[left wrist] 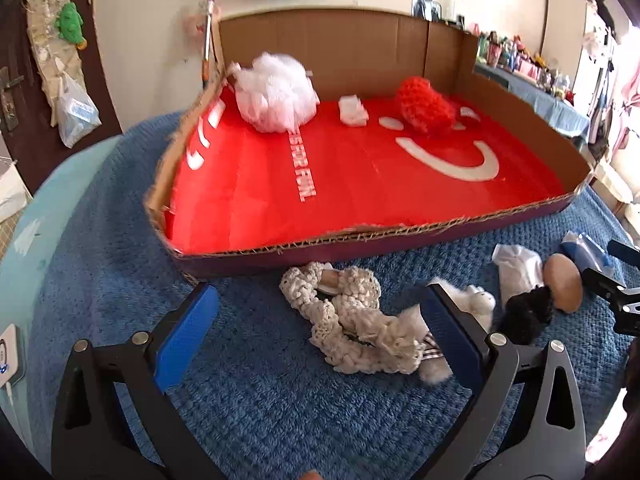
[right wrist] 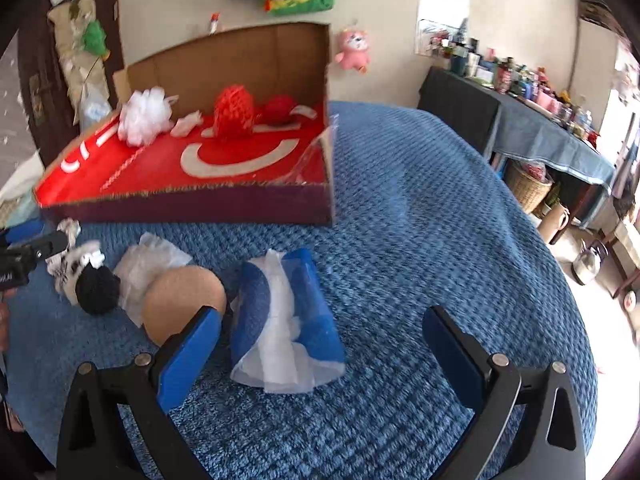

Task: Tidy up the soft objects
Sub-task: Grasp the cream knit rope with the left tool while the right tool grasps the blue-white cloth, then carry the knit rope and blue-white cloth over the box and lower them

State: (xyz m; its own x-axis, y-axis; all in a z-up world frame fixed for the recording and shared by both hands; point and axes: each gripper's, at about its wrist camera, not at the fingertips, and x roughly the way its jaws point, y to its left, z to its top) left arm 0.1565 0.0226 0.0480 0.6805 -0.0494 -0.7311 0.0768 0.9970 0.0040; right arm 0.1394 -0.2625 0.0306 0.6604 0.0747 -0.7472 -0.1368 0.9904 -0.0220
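Both claws gape wide: left claw (left wrist: 318, 316) over the cream crocheted cloth (left wrist: 352, 320), right claw (right wrist: 322, 344) around the blue-and-white plastic packet (right wrist: 286, 320).

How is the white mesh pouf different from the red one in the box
The white pouf is bigger and sits near the box's back left corner; the red pouf is smaller and lies further right, on the printed smiley face. White looks fluffier, red more tightly netted. Both rest on the red floor, untouched.
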